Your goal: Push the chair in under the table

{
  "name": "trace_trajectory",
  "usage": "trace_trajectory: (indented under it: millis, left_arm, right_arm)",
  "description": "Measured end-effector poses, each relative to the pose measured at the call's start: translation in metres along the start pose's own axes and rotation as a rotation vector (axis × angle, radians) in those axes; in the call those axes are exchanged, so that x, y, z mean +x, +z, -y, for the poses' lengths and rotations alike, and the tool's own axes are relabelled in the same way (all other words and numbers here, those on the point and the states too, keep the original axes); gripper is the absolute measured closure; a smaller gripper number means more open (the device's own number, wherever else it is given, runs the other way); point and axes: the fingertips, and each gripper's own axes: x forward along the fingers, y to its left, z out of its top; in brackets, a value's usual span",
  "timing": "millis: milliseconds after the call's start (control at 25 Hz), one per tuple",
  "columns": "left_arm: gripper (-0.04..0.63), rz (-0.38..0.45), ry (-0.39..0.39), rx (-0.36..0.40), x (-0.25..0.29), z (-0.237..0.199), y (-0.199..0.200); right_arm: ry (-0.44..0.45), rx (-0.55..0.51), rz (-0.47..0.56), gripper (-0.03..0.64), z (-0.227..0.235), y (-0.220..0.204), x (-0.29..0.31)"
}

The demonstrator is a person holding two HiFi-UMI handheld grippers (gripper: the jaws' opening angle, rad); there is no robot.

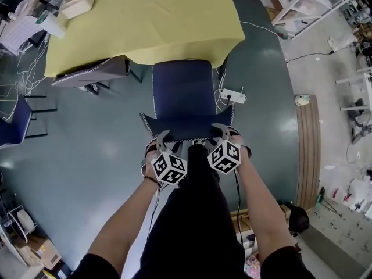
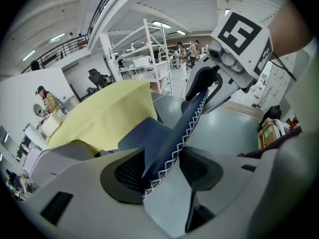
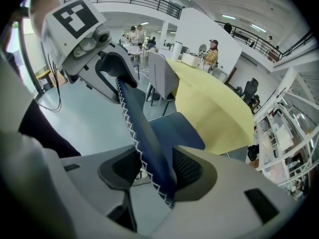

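Left gripper [image 2: 163, 167] clamped on the top edge of the backrest [image 1: 187, 127], its white zigzag stitching between my pads. Right gripper [image 3: 152, 171] grips the same edge further along. The navy chair [image 1: 183, 86] faces the yellow-clothed table [image 1: 145, 22], with the front of its seat just under the cloth's hem. A grey chair [image 1: 93, 71] is tucked in beside it on the left. White power strip [image 1: 232, 96] on the floor just right of the seat. Pale box [image 1: 77, 3] on the far tabletop, contents not visible.
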Motion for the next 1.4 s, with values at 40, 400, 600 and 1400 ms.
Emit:
trace_trajectory:
  millis: [40,400,600,1400]
  left_arm:
    - [0.368,0.003,0.005,0.002,0.0,-0.001,0.001]
    - [0.368,0.017,0.026,0.007,0.018,-0.036,0.017]
    - [0.368,0.025,0.012,0.01,0.028,-0.055,0.03]
    - [0.37,0.022,0.046,-0.024,0.064,-0.112,0.067]
  right_arm:
    - [-0.002,-0.001,0.002,0.425,0.001,0.001,0.0]
    - [-0.008,-0.01,0.013,0.428,0.034,0.017,0.015]
    - [0.007,-0.012,0.008,0.43,0.055,0.026,0.023]
    - [0.034,-0.079,0.028,0.433,0.129,0.052,0.052]
